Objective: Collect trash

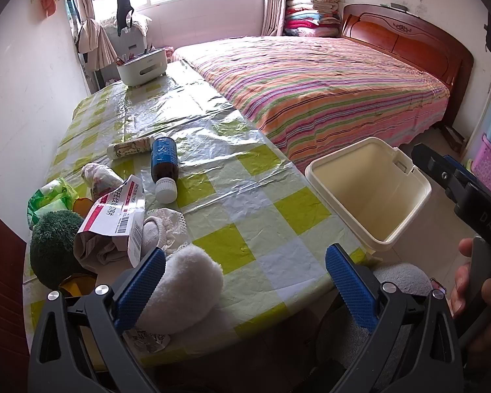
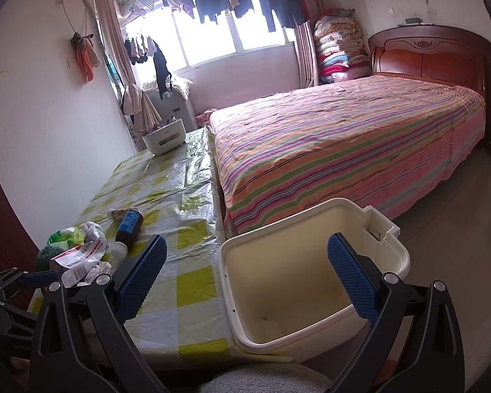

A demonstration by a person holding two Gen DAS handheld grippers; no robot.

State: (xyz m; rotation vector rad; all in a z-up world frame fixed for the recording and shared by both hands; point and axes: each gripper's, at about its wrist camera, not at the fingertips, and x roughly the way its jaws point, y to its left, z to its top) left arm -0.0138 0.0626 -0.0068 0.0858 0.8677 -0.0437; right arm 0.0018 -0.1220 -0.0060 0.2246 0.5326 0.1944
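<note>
The worktop (image 1: 232, 196), under a crinkled green-and-white checked plastic cover, runs from the lower centre of the frame to the upper left. At its far end sits a white organiser box (image 1: 142, 68). Lower left lie a brown bottle (image 1: 164, 167), a small tube (image 1: 131, 148), a torn red-and-white carton (image 1: 114, 219), green wrappers (image 1: 50, 198) and fluffy white cloth (image 1: 188, 281).

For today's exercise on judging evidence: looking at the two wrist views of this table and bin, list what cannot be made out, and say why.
- Left wrist view: the printed wrapper at the table's near edge is partly hidden by the left gripper and white fluffy item.
- Left wrist view: the carton covers what lies under it.
- Right wrist view: the brown bottle label is too small to read.
- Right wrist view: the bin floor is partly hidden by the right gripper.
</note>
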